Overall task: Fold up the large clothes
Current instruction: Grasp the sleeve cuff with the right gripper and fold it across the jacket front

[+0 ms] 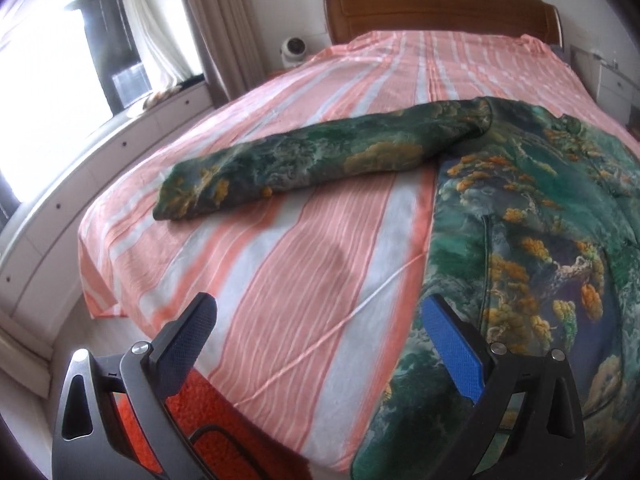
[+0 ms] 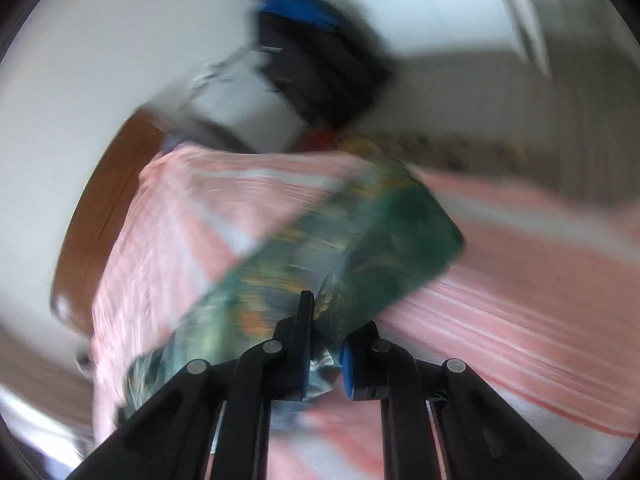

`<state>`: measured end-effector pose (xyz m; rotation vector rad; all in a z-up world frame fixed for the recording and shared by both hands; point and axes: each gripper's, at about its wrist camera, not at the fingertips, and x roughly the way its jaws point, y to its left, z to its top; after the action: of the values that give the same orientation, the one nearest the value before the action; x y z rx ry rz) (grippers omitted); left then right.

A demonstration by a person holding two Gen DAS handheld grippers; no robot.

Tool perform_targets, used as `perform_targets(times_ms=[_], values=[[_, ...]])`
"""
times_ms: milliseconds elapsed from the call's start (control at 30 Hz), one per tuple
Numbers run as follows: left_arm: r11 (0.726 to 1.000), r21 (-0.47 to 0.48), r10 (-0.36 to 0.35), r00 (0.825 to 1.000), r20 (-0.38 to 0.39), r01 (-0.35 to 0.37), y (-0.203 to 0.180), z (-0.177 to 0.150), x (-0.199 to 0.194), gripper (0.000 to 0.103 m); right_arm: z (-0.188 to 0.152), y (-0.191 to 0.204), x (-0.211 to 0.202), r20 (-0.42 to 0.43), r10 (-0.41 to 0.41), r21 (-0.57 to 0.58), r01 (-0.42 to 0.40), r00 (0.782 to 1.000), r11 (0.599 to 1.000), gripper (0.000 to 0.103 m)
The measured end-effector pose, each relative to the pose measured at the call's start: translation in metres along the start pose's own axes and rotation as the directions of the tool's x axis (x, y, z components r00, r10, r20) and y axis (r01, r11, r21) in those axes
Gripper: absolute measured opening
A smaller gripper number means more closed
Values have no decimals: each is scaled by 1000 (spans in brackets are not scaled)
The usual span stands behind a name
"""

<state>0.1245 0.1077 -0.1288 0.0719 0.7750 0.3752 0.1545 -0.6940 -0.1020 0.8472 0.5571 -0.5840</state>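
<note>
Fabric first: one large green printed garment (image 1: 532, 240) lies on the striped bed sheet (image 1: 304, 248), its body spread at the right of the left wrist view, its one visible sleeve (image 1: 304, 160) stretched leftward across the sheet, long axis running from the shoulder at the far right down to the cuff at the near left. In the right wrist view, badly blurred, a band of the same garment (image 2: 360, 248) runs from near left to far right. The right gripper (image 2: 326, 334) has its jaws drawn close with cloth between them, so it appears to grip the garment. The left gripper (image 1: 316, 332) hangs with jaws wide apart and nothing in them, beside the garment's near left edge; its right finger (image 1: 452, 344) sits against that edge. By my judgement the sleeve lies ahead and left of the left gripper, nearer to it than to the right. One bed, one wooden headboard (image 1: 436, 8), two grippers.
</note>
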Motion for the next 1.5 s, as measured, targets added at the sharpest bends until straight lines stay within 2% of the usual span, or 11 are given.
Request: perform_targets(times_ms=[133, 267, 500, 567, 633, 767, 933, 1100, 1167, 1233, 1500], values=[[1000, 10, -11, 1000, -4, 11, -4, 0, 8, 102, -5, 117, -43, 7, 211, -235, -203, 978, 951, 12], [999, -8, -31, 1000, 7, 31, 1, 0, 7, 102, -62, 265, -73, -102, 399, -468, -398, 911, 789, 12], [999, -38, -33, 999, 16, 33, 17, -2, 5, 102, -226, 407, -20, -342, 405, -600, -528, 848, 601, 12], [998, -44, -35, 999, 9, 35, 18, -3, 6, 102, -277, 421, 15, -407, 333, -611, -524, 851, 592, 26], [998, -45, -33, 999, 7, 33, 18, -4, 7, 102, -320, 420, 52, -553, 244, -547, -569, 796, 615, 78], [998, -44, -43, 999, 5, 43, 17, -3, 9, 102, -339, 399, 60, -625, 248, -481, -616, 740, 624, 78], [997, -45, -63, 998, -13, 62, 12, -2, 15, 102, -285, 380, 12, -489, 301, -621, -569, 819, 539, 85], [998, -3, -61, 998, -17, 61, 1, -4, 16, 102, -231, 344, 40, -356, 162, -676, -374, 920, 635, 95], [998, 16, -55, 998, -18, 55, -4, -6, 15, 102, -223, 321, 81, -428, 26, -639, -323, 903, 698, 95], [998, 20, -54, 999, -3, 54, -4, -7, 11, 102, -219, 296, 84, -428, 77, -592, -344, 900, 729, 91], [998, 1, -67, 998, 5, 67, -3, -8, 8, 102, -258, 279, -65, -344, 284, -697, -446, 895, 561, 95]])
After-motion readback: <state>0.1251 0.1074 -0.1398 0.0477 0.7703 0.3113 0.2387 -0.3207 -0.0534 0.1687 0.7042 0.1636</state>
